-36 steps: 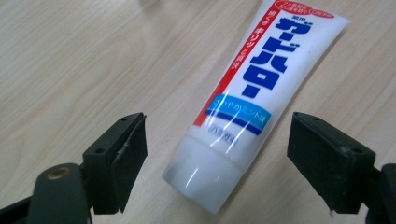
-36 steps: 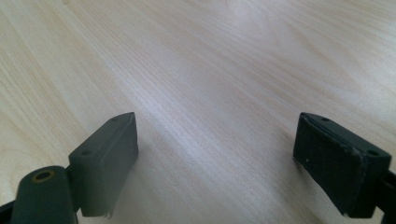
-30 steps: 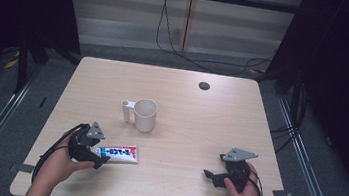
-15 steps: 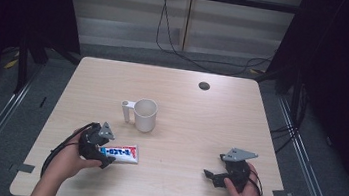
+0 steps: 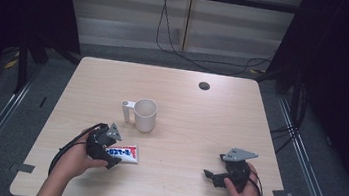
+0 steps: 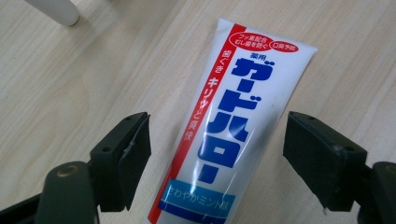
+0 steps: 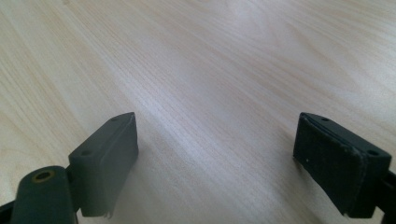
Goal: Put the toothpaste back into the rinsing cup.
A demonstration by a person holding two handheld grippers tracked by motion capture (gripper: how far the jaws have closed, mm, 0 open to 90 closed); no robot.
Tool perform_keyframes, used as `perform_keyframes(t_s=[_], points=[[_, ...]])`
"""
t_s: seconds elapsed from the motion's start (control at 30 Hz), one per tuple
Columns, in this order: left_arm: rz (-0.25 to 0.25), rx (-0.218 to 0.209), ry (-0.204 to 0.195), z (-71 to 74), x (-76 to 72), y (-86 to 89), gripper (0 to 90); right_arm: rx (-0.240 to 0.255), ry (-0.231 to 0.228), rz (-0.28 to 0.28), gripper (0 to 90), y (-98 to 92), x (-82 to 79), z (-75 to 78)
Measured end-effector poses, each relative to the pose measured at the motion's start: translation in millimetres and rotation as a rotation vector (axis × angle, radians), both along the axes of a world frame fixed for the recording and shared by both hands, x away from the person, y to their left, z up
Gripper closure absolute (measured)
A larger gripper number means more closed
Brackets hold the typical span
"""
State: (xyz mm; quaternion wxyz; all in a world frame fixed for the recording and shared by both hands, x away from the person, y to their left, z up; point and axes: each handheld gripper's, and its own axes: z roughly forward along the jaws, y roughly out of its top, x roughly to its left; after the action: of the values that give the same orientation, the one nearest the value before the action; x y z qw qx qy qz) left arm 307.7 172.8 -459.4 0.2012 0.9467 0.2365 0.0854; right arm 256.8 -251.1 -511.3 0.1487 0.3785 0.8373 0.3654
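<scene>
Loosely, left tongs straddle the toothpaste tube (gaps both sides).

Mug near toothpaste tube; elsewhere bare table.

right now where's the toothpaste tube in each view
High view: the toothpaste tube lies on the table near the front left, at the left gripper, in front of the white mug.
Left gripper view: the tube runs up the middle between the open jaws, neither touching it.
Right gripper view: bare table wood between the open jaws of the right gripper.
Shared landmark: the mug, whose handle tip shows top left in the left gripper view.
</scene>
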Motion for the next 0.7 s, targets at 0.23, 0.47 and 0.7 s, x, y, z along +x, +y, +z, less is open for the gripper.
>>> perform_keyframes(t_s=[0.23, 0.47, 0.7], points=[[-0.017, 0.003, 0.017, -4.9, 1.7, -5.8, 25.5, -0.002, 0.001, -0.002, 13.6, 0.1, -0.1, 0.2], [-0.04, 0.005, 0.021, -8.3, 2.9, -10.6, 28.3, -0.002, 0.001, -0.002, 13.6, 0.1, -0.1, 0.2], [-0.058, 0.024, 0.028, -8.3, 3.9, -15.1, 32.4, -0.002, 0.001, -0.002, 13.6, 0.1, 0.0, 0.2]])
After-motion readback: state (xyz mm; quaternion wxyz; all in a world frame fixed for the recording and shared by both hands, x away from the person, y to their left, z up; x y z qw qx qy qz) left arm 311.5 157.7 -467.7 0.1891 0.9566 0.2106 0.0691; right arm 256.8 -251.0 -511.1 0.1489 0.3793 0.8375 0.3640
